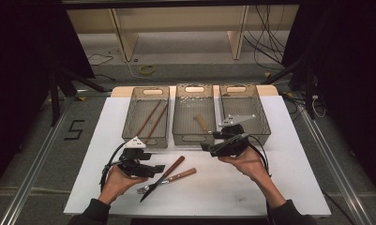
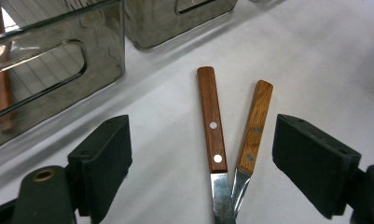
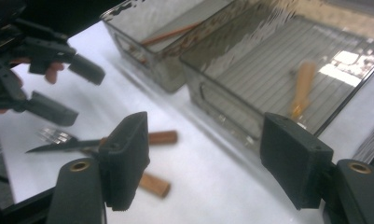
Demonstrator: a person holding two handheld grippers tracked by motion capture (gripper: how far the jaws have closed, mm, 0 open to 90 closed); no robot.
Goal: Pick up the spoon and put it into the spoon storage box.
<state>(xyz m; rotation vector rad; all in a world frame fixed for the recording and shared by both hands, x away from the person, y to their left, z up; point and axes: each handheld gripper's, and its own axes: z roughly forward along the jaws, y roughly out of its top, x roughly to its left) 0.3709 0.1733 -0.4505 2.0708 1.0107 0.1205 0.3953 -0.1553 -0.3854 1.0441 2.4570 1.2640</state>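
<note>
Three mesh trays (image 1: 146,137) in a row at far side of white bench (image 1: 279,183). Near centre: knife (image 1: 163,176) and fork (image 1: 169,180), wooden handles crossed, touching. Left tool (image 1: 158,168) released, jaws wide, just left of both handles. Right tool (image 1: 206,147) released, empty, near middle tray. Likely step: picking one utensil. Advised: straddle a single handle, clear of its neighbour, before clenching.

floor: yellow tape roll (image 1: 147,69), loose black cables (image 1: 265,44), a black "5" mark (image 1: 74,130) left of the table
back: pale wooden shelf legs (image 1: 124,40)
sides: metal rails (image 1: 31,161)
</note>
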